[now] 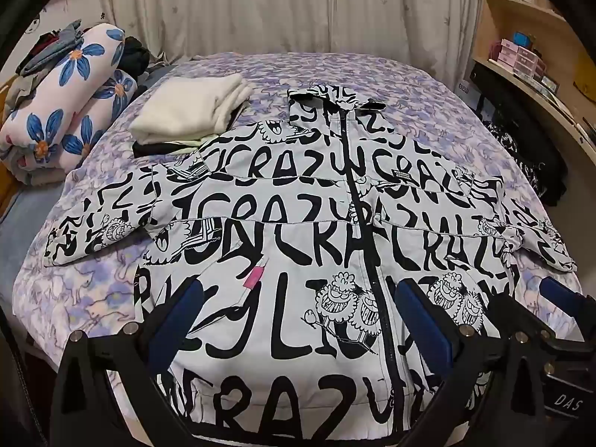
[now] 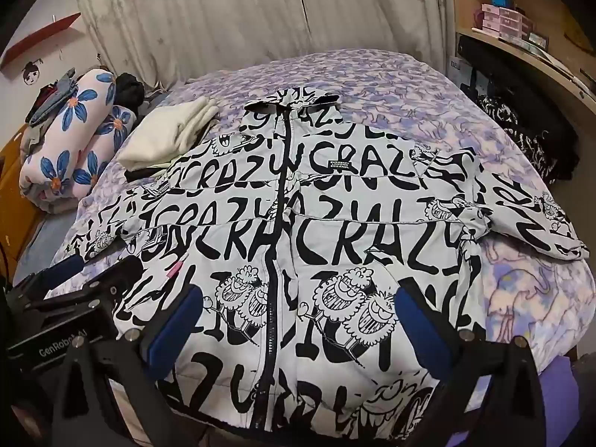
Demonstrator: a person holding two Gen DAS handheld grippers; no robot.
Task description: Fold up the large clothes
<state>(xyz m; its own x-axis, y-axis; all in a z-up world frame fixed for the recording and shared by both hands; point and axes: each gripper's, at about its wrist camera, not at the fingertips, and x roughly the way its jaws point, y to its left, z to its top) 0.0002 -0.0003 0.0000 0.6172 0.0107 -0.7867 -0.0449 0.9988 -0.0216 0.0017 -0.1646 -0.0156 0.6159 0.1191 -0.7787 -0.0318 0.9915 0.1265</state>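
Note:
A large white jacket (image 1: 290,208) with black "CRAZY" lettering and cartoon faces lies flat and zipped on the bed, collar far, hem near, sleeves spread to both sides. It also shows in the right wrist view (image 2: 335,216). My left gripper (image 1: 298,313) is open, hovering over the lower left front of the jacket, empty. My right gripper (image 2: 298,316) is open over the lower middle by the zipper, empty. The right gripper also shows at the right edge of the left wrist view (image 1: 521,305); the left gripper shows at the left of the right wrist view (image 2: 100,268).
The bed has a purple patterned cover (image 1: 409,85). A folded stack of white and black clothes (image 1: 190,111) lies by the jacket's left shoulder. Rolled floral bedding (image 1: 70,100) sits at the left. Curtains (image 1: 260,7) hang behind. Wooden shelves (image 1: 529,59) stand at the right.

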